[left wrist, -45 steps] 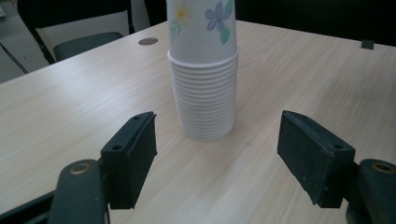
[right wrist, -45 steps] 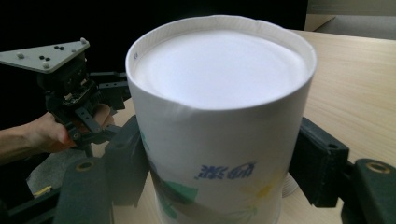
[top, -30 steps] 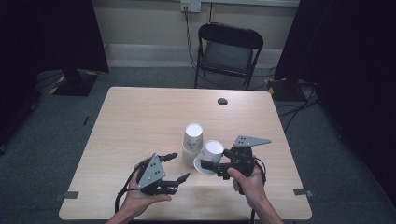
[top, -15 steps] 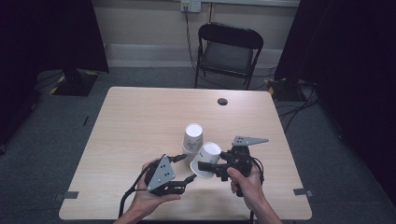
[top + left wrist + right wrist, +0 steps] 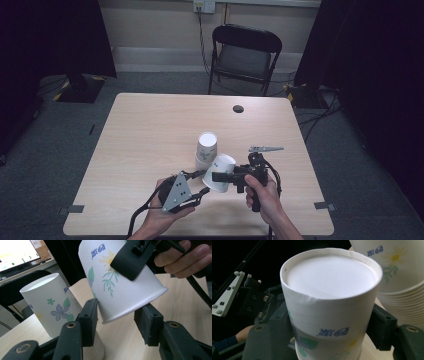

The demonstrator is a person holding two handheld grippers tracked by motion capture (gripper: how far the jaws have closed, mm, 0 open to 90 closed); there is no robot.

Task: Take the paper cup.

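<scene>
Paper cup (image 5: 125, 287) hangs tilted above the table (image 5: 150, 130), pinched by the right gripper (image 5: 220, 177) just beside the stack of cups (image 5: 205, 150). Left gripper (image 5: 117, 322) has just been closing, its 2 jaws flanking the cup's rim without pressing it.

Blue printed characters sit on the wall of the tilted paper cup (image 5: 120, 287), at about 11 o'clock of its yellow daisy print; too stylised to read. The same blue mark shows low on this cup's wall in the right gripper view and on the stacked cups (image 5: 387, 262) at 1 o'clock. No other legible text.
</scene>
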